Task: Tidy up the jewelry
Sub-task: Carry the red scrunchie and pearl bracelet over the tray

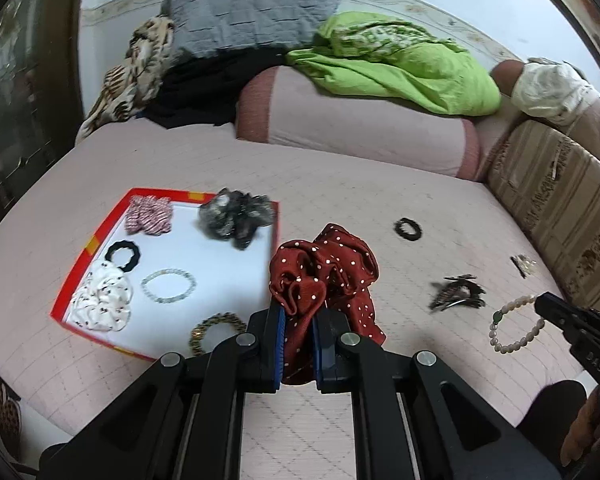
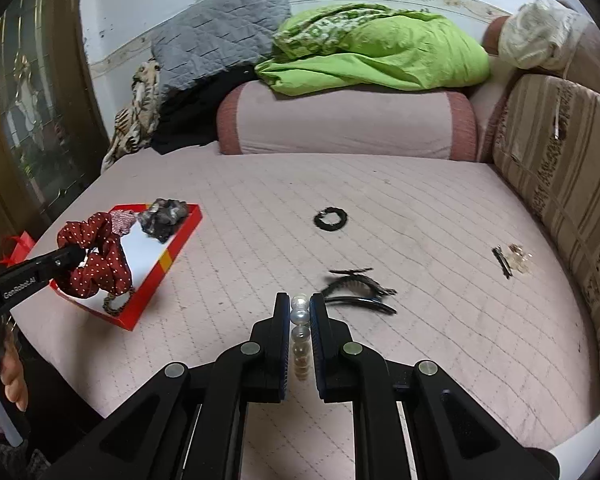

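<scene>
The left gripper (image 1: 299,334) clamps a red polka-dot fabric scrunchie (image 1: 324,272); the right gripper (image 2: 300,328) pinches a pale pearl-bead bracelet (image 2: 300,316) above the pink quilted mattress (image 2: 380,208). Toward its left edge, a red-rimmed shallow tray (image 1: 96,240) holds scrunchies and bracelets, its near corner hidden. Pillows lie beyond.

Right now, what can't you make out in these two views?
- Red tray: near corner hidden by the left gripper in left wrist view.
- Pearl bracelet: mostly hidden between the right gripper fingers, right wrist view.
- Small clips: too small to identify.
</scene>
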Demonstrator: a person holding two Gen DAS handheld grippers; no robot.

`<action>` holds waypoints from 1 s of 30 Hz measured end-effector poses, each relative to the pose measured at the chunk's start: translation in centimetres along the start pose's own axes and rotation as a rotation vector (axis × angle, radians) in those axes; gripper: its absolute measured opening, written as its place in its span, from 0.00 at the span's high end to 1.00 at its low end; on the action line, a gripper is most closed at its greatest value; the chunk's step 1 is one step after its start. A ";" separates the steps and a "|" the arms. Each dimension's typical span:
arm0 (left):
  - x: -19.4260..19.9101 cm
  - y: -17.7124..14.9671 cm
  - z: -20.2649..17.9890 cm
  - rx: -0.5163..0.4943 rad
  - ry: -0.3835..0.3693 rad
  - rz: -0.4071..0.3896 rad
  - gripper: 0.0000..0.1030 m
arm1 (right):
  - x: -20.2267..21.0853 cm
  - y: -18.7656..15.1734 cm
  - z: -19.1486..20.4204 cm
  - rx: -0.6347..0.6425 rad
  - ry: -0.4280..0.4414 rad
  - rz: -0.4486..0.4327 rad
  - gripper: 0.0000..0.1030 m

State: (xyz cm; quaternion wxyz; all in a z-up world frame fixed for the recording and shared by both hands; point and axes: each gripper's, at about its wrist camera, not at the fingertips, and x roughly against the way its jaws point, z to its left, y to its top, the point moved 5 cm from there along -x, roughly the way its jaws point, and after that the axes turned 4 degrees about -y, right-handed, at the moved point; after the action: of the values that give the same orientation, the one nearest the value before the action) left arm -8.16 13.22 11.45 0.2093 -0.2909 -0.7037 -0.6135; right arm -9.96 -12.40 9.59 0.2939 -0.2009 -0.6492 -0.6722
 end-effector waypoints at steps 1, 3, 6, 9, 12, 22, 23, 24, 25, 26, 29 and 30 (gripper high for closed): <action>-0.1 0.0 0.3 0.002 0.009 0.004 0.90 | -0.1 0.2 0.2 0.004 0.006 0.003 0.89; -0.1 -0.1 0.6 -0.001 0.023 0.006 0.90 | -0.2 0.5 0.6 0.012 0.015 0.003 0.89; 0.0 0.0 1.1 0.001 0.040 0.004 0.90 | -0.2 1.2 1.4 0.034 0.024 -0.004 0.89; 0.2 0.1 1.9 0.018 0.046 -0.001 0.90 | -0.2 1.9 2.3 0.063 0.029 -0.012 0.89; 0.2 0.1 2.5 0.031 0.054 0.000 0.90 | -0.4 2.2 3.1 0.080 0.035 -0.014 0.89; 0.4 0.3 3.8 0.049 0.059 -0.007 0.90 | -0.7 2.3 4.3 0.102 0.051 -0.006 0.89; 0.4 0.4 4.0 0.053 0.059 -0.010 0.90 | -0.7 2.5 4.5 0.106 0.051 -0.008 0.89; 0.5 0.5 4.3 0.055 0.062 -0.013 0.90 | -0.7 2.6 4.6 0.108 0.051 -0.010 0.89; 0.6 0.6 4.5 0.057 0.068 -0.016 0.90 | -0.7 2.7 4.6 0.109 0.053 -0.012 0.89; 0.7 0.8 4.9 0.058 0.076 -0.019 0.90 | -0.7 2.8 4.7 0.111 0.056 -0.013 0.89; 1.0 1.4 6.3 0.062 0.095 -0.017 0.90 | -0.9 3.2 5.1 0.114 0.069 -0.010 0.89; 1.2 1.6 6.9 0.067 0.099 -0.017 0.90 | -1.1 3.4 5.3 0.116 0.077 -0.007 0.89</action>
State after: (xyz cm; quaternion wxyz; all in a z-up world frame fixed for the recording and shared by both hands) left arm -7.52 20.31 12.31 0.2481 -0.2472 -0.7150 -0.6051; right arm -7.55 -6.94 11.86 0.3275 -0.1555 -0.6759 -0.6417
